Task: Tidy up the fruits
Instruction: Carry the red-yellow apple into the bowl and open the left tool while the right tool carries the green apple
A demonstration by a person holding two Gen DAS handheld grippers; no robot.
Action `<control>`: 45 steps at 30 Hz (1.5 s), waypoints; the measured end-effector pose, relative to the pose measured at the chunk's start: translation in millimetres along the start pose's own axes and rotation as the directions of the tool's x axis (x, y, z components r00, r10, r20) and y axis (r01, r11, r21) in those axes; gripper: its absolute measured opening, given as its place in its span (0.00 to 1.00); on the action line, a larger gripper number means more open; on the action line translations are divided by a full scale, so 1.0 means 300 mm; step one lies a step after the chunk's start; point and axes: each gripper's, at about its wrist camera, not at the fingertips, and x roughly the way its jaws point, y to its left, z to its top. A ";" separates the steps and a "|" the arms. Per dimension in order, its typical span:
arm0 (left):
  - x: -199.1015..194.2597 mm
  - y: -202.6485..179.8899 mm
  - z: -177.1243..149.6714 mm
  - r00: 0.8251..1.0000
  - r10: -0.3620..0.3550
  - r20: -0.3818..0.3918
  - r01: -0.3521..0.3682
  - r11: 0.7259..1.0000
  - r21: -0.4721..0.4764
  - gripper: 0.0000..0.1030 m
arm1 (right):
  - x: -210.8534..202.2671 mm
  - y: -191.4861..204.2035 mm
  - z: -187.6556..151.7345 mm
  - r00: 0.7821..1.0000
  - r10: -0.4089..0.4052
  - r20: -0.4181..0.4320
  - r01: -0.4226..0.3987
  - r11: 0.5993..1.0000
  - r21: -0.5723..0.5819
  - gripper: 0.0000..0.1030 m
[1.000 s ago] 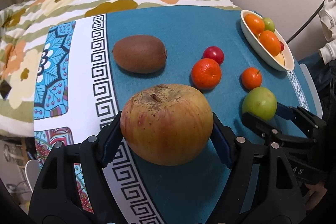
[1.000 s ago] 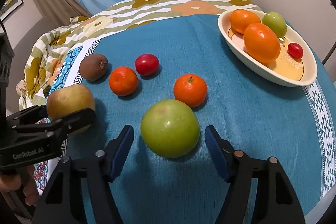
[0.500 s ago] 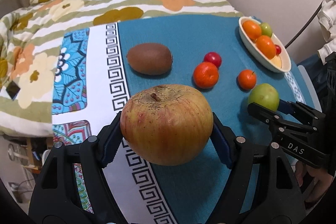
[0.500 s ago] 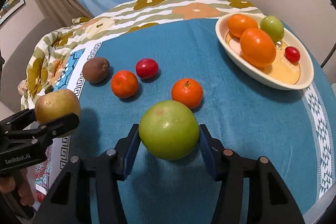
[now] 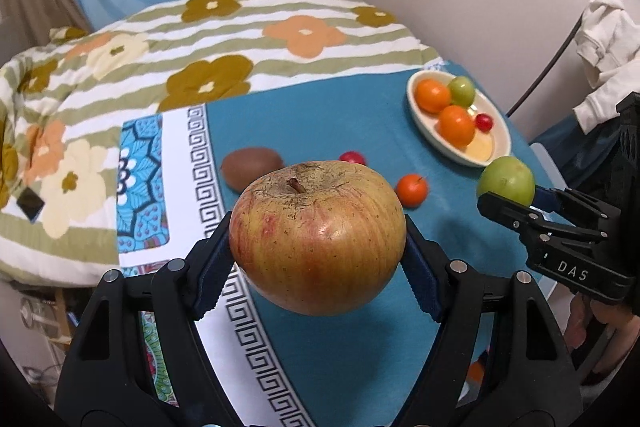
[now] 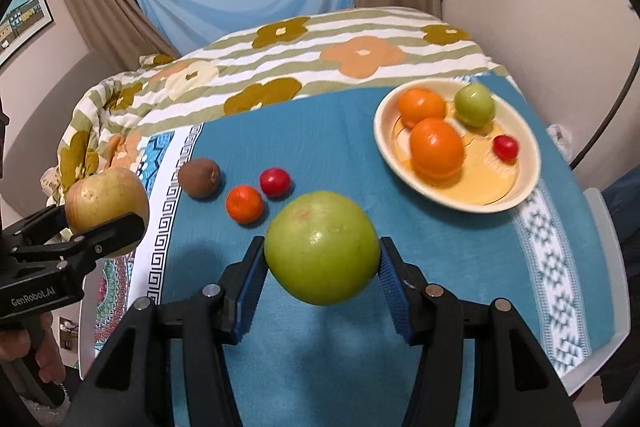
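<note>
Carrying two fruits at once, the person has the left gripper (image 5: pixel 318 247) pinching a big yellow-red apple (image 5: pixel 318 235) across its widest part, and the right gripper (image 6: pixel 322 277) pinching a green apple (image 6: pixel 322 253) the same way; both fruits hang clear of the blue cloth (image 6: pixel 320 115) on the counter, with their shadows showing underneath. Off to the right stands the cream bowl (image 6: pixel 528 183), which holds two oranges, a small green fruit and a small red one, so it looks like the place these belong. On the cloth lie a kiwi (image 6: pixel 199 177), a small red fruit (image 6: pixel 275 181) and a tangerine (image 6: pixel 244 204); the left camera shows another tangerine (image 5: pixel 411 189) too. To do this step well, I would keep both sets of jaws pressed evenly on the fruits' midlines, since round smooth skins can roll out of a tilted hold. The green apple is nearer the bowl, so it probably should go first, lowered into the bare yellow patch at the bowl's near side rather than onto the oranges. The big apple may crowd what room is left, so let go only once it rests.
</note>
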 end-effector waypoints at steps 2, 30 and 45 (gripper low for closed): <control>-0.009 -0.029 0.021 1.000 -0.008 0.007 0.008 1.000 0.012 0.79 | -0.026 -0.026 0.011 1.000 0.002 0.007 -0.002 1.000 0.008 0.49; 0.267 -0.622 0.209 1.000 0.014 0.002 -0.014 0.999 -0.043 0.79 | -0.042 -0.608 0.226 0.996 0.081 -0.023 -0.084 0.987 -0.137 0.49; 0.510 -0.809 0.253 0.996 0.062 -0.057 -0.061 0.998 0.030 0.79 | 0.100 -0.787 0.315 0.990 0.130 -0.047 -0.136 0.972 -0.191 0.49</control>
